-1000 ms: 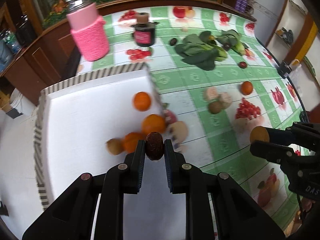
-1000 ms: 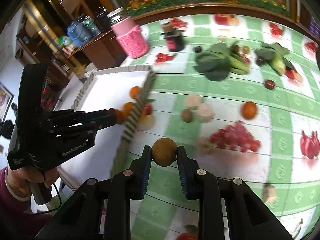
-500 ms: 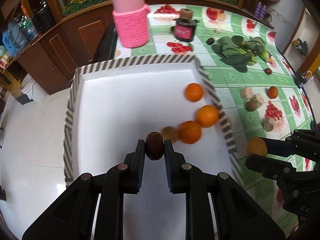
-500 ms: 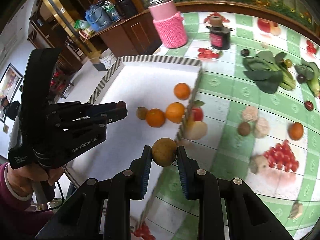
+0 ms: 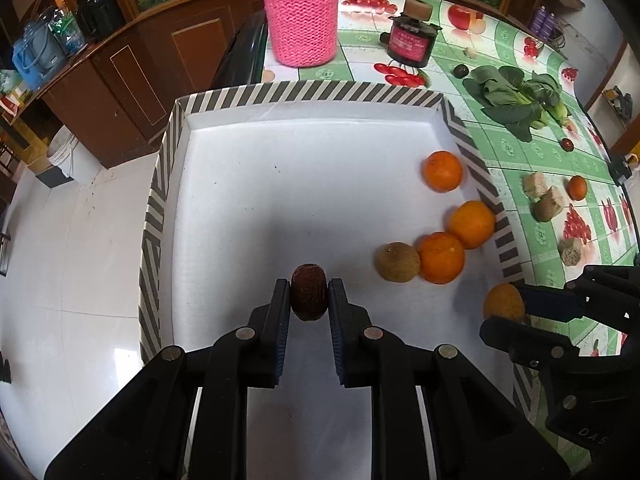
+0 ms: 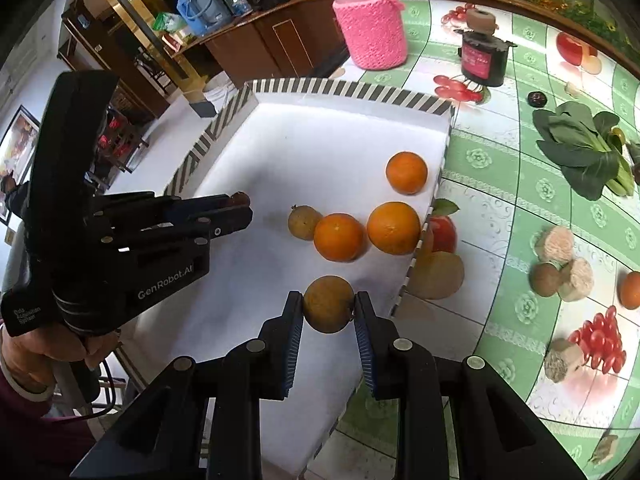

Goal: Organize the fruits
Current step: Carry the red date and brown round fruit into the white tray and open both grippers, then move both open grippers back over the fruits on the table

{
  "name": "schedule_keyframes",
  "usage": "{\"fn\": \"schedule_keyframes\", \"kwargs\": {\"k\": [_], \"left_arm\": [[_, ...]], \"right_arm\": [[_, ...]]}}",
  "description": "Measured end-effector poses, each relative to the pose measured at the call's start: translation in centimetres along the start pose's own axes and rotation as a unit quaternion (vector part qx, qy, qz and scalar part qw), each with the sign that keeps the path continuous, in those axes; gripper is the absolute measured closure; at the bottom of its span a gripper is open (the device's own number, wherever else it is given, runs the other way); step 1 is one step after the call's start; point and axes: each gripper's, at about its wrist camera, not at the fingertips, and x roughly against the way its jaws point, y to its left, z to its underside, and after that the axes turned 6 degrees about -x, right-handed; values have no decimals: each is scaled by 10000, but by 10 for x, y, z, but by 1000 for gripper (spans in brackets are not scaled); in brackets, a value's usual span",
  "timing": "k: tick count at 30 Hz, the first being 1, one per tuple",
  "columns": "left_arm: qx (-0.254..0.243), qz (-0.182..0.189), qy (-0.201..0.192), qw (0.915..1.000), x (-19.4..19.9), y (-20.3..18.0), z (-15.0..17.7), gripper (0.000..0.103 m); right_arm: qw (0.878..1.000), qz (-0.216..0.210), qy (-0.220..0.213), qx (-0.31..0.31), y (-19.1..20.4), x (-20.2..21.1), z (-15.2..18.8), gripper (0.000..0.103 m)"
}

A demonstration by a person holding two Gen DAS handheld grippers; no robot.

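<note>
Left wrist view: The left gripper point(image 5: 308, 300) is clamped on a small dark brown fruit point(image 5: 307, 297), pinched between both pads above the white floor of the striped box point(image 5: 304, 94). Inside the box, near its right wall, lie three oranges: one point(image 5: 443, 171) apart toward the far side, a second point(image 5: 471, 224) against the wall, and a third point(image 5: 441, 257) touching the second. A brown kiwi point(image 5: 397, 262) lies just beside the third orange. At the right edge, the right gripper point(image 5: 516, 312) holds a round tan fruit point(image 5: 503, 302) over the near right wall of the box. Beyond the box stand a pink knitted jar point(image 5: 301, 30) and a dark bottle point(image 5: 410, 40). Leafy greens point(image 5: 514, 100) lie on the green tablecloth point(image 5: 516, 152).

Right wrist view: The right gripper point(image 6: 327, 314) is clamped on the tan fruit point(image 6: 328, 304), held over the near part of the box point(image 6: 352, 94). The three oranges point(image 6: 338, 237) and the kiwi point(image 6: 303, 222) lie ahead of it. At left, a hand point(image 6: 48, 350) carries the left gripper point(image 6: 240, 208), closed on the dark fruit point(image 6: 240, 199) over the box floor. Outside the right wall, a red apple point(image 6: 442, 234) and a pale fruit point(image 6: 438, 276) rest on the tablecloth.
</note>
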Motion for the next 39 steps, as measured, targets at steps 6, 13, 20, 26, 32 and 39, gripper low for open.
{"fn": "schedule_keyframes", "kwargs": {"k": [6,13,20,26,32,39], "left_arm": [[-2,-54,77,10000,-8,0,0,87],[41,-136,90,9999,-12,0,-1,86],[88,-175,83,9998,-12,-1,-1,86],[113,-167,121,9997,-9,-2,3,46],[60,-264,25,9996,2,-8,6,44],[29,-182,-204,9996,21,-25,4,33]], "right_arm": [[9999,57,93,72,2,-13,-6,76],[9996,127,173,165,7,-25,-9,76],[9999,17,108,61,5,-25,-8,74],[9999,-29,-94,44,2,-4,-4,61],[9998,-35,-203,-64,-6,19,-1,49],[9991,205,-342,-136,-17,42,9,41]]}}
